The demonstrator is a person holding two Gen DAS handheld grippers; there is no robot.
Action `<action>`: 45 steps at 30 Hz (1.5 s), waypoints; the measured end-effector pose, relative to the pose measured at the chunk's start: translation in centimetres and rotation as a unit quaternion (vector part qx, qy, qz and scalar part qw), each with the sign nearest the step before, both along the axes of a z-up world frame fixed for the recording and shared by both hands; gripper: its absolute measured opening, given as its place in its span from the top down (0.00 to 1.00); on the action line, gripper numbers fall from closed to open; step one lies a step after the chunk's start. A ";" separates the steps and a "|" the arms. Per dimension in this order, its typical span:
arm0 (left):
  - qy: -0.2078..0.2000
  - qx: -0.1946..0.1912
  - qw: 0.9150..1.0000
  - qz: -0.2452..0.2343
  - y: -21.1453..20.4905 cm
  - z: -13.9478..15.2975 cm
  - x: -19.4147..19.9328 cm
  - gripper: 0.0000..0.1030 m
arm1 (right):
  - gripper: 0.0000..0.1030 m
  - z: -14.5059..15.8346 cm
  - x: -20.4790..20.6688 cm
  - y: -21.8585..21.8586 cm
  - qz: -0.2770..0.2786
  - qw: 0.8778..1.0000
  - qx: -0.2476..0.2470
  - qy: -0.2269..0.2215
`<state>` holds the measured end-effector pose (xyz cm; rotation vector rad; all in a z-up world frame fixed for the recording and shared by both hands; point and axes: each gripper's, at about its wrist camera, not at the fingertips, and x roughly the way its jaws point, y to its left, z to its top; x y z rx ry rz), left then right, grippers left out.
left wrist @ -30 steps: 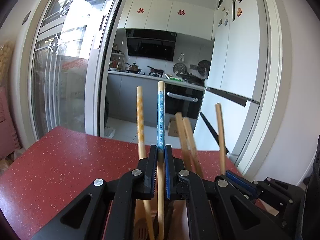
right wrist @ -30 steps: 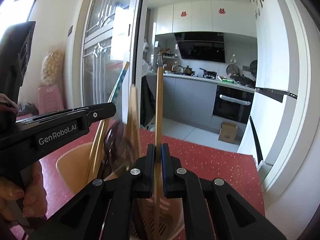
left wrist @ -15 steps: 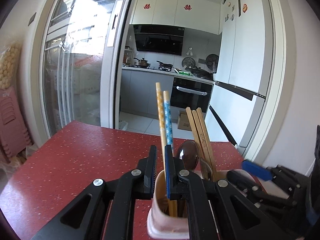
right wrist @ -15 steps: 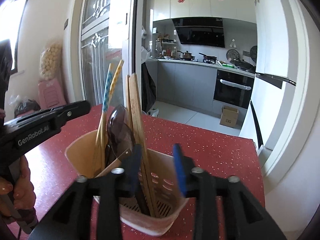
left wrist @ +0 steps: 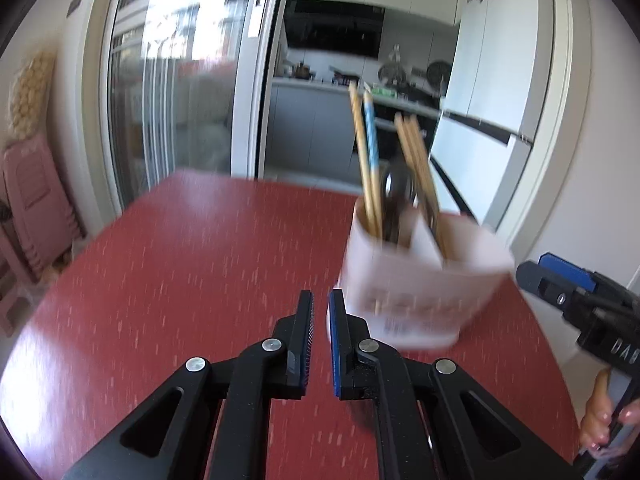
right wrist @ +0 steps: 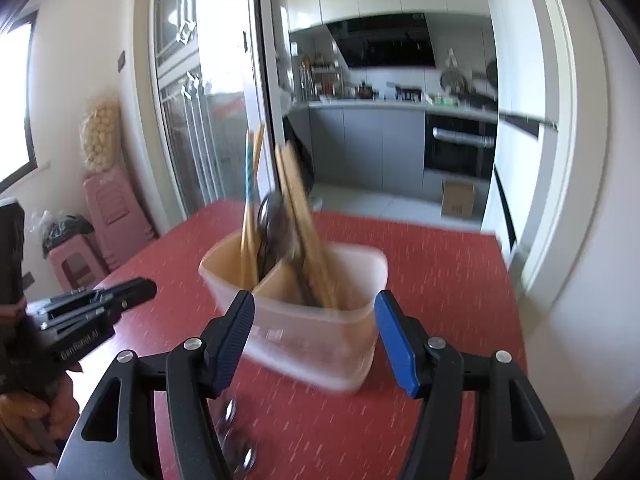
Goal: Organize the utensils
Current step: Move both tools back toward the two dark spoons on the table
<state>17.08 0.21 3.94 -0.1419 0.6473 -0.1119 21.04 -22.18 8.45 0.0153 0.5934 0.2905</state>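
A pale plastic utensil holder stands on the red table, right of my left gripper. That gripper is shut with nothing between its pads. In the holder stand a yellow and a blue patterned chopstick, plain wooden chopsticks and a dark spoon. In the right wrist view my right gripper hangs just in front of the holder. Its jaws are opening and stand wide, touching nothing. A divider splits the holder into compartments.
Something shiny and metallic lies blurred on the table under my right gripper. The table's right edge is close to the holder. Pink stools stand at the left by a glass sliding door. The kitchen lies beyond.
Both grippers held chopsticks upright in the holder; those now stand in it alone. The right gripper opened and let go, and both grippers pulled back from the holder, the left one toward the left.
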 end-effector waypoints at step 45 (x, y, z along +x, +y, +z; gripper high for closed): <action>0.142 0.011 0.989 0.030 2.0 -8.7 -6.7 0.00 | 0.43 -12.4 -6.4 4.8 -0.022 0.957 -0.089 0.277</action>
